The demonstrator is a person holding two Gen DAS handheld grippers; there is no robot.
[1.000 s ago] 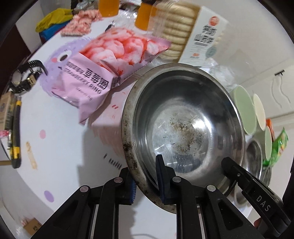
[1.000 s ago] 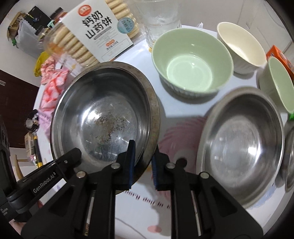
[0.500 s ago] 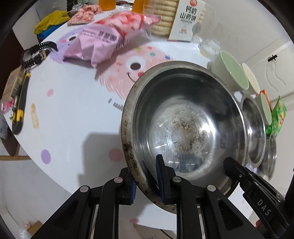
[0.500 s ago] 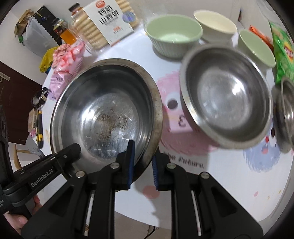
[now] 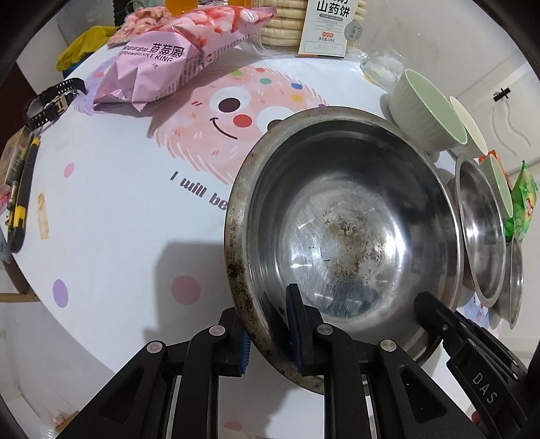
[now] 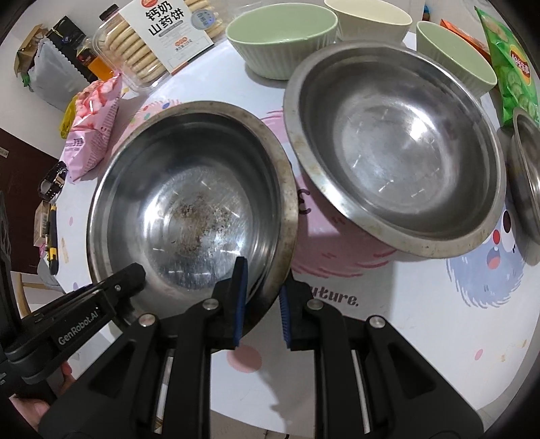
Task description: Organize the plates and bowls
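Both grippers hold one large stained steel bowl (image 5: 344, 229) by its rim, lifted above the table. My left gripper (image 5: 268, 331) is shut on its left rim. My right gripper (image 6: 260, 300) is shut on its right rim; the bowl also shows in the right wrist view (image 6: 189, 209). A second large steel bowl (image 6: 395, 152) sits on the table to the right. A small steel bowl (image 6: 526, 179) lies at the far right. Two green bowls (image 6: 280, 40) (image 6: 455, 57) and a cream bowl (image 6: 368, 17) stand behind.
A pink strawberry-ring snack bag (image 5: 168, 64), a biscuit box (image 6: 172, 30), a green chip bag (image 6: 513, 74), a watch (image 5: 50, 104) and a yellow-black tool (image 5: 20, 202) lie on the cartoon-print tablecloth (image 5: 118, 209). The table edge runs along the near side.
Both grippers have carried the stained bowl back toward the near table edge and higher. The second steel bowl now lies just to its right.
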